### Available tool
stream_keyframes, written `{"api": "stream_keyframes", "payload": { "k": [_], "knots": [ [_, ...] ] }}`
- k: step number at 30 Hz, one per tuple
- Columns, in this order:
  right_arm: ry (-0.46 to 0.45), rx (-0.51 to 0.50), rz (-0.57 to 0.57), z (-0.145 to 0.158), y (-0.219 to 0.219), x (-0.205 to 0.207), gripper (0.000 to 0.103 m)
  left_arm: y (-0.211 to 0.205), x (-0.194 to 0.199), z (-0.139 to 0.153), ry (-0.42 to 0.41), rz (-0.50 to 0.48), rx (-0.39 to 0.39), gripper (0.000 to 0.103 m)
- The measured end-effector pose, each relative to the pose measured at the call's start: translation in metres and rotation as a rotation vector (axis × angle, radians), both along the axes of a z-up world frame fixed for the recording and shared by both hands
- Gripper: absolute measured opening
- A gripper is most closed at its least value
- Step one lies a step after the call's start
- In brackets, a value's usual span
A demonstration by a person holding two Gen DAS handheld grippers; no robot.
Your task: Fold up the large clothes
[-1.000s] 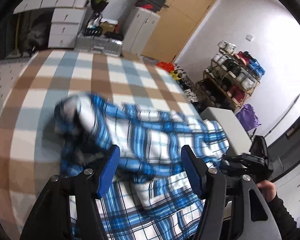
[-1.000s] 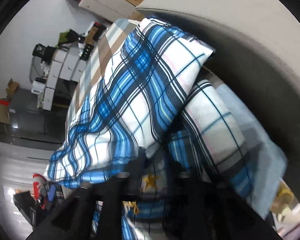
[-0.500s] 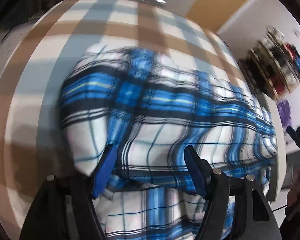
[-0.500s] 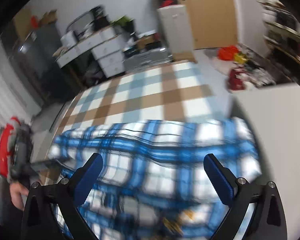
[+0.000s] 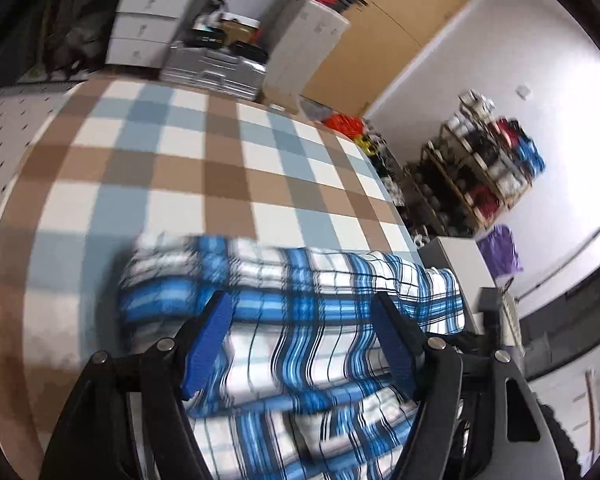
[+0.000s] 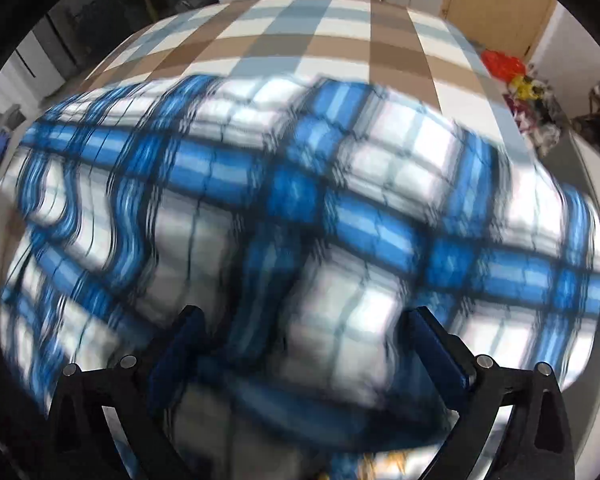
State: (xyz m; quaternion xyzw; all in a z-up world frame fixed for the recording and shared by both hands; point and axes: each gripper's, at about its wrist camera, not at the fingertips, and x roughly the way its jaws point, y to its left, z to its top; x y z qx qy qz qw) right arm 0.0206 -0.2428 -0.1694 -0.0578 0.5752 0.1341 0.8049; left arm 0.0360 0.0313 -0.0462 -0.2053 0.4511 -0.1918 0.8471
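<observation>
Checked brown, pale-blue and white cloth is covering the bed [image 5: 172,168], and this bed is serving as the reference for all positions below. On the near end of the bed, the blue-and-white plaid garment [image 5: 300,312] is lying in a folded, layered bundle, with one folded edge running across above a lower layer. Over the near edge of the bed, the left claw [image 5: 304,344] is standing released, its blue pads [image 5: 206,344] spread wide with plaid fabric showing between them; no pinch on the cloth is visible. From the right wrist view, the right claw [image 6: 308,356] is likewise standing released above the plaid garment [image 6: 300,208], which is appearing heavily blurred. Beyond the far end of the bed, white drawer units [image 5: 148,12] and a wooden door [image 5: 400,28] are standing against the wall. Off the right side of the bed, a shoe rack [image 5: 484,168] is standing against the white wall.
</observation>
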Motion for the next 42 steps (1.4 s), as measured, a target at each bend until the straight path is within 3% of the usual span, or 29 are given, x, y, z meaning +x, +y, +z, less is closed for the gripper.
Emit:
{"api": "stream_keyframes", "payload": {
  "k": [2,5,7,9,10,11,13,15,18,20,21,22,24,29,35,42],
  "knots": [
    [-0.068,0.048,-0.059,0.022,-0.022,0.000,0.101,-0.011,0.017,-0.021,0.048,-0.008,0.060,0.068],
    [-0.179,0.055,-0.149,0.047,-0.052,0.011,0.102,-0.012,0.027,-0.067,0.193,-0.019,0.061,0.067],
    [-0.167,0.019,-0.197,0.041,-0.067,0.024,0.102,-0.012,0.022,-0.081,0.246,-0.028,0.089,0.067],
    [-0.074,-0.049,-0.236,0.017,-0.079,0.042,0.102,-0.012,0.014,-0.069,0.240,-0.031,0.152,0.067],
    [0.018,-0.087,-0.233,-0.004,-0.083,0.051,0.102,-0.010,0.014,-0.064,0.265,-0.022,0.163,0.067],
    [0.032,-0.100,-0.217,-0.011,-0.084,0.054,0.103,-0.006,0.012,-0.060,0.269,-0.012,0.141,0.067],
    [-0.022,-0.120,-0.218,0.000,-0.081,0.056,0.103,0.003,0.004,-0.043,0.250,0.010,0.047,0.067],
    [-0.091,-0.052,-0.224,0.017,-0.078,0.054,0.103,-0.002,0.004,-0.031,0.225,-0.013,0.028,0.067],
    [-0.098,-0.070,-0.188,0.015,-0.065,0.063,0.103,-0.030,0.017,-0.029,0.177,-0.087,0.167,0.068],
    [-0.031,-0.156,-0.156,-0.013,-0.052,0.074,0.103,-0.046,0.032,-0.060,0.288,-0.147,0.260,0.067],
    [-0.046,-0.145,-0.158,-0.015,-0.047,0.073,0.103,-0.047,0.034,-0.070,0.325,-0.162,0.282,0.066],
    [-0.038,-0.143,-0.170,-0.017,-0.047,0.076,0.103,-0.048,0.029,-0.067,0.276,-0.165,0.311,0.068],
    [-0.007,-0.150,-0.171,-0.014,-0.047,0.078,0.103,-0.048,0.026,-0.069,0.294,-0.139,0.400,0.068],
    [0.004,-0.148,-0.127,-0.015,-0.038,0.114,0.103,-0.024,0.030,-0.080,0.279,-0.096,0.349,0.068],
    [-0.014,-0.146,-0.084,-0.017,-0.012,0.163,0.103,-0.012,0.045,-0.076,0.271,-0.087,0.439,0.069],
    [-0.035,-0.141,-0.052,-0.018,0.016,0.214,0.103,0.007,0.104,-0.073,0.316,-0.093,0.524,0.072]
  ]
}}
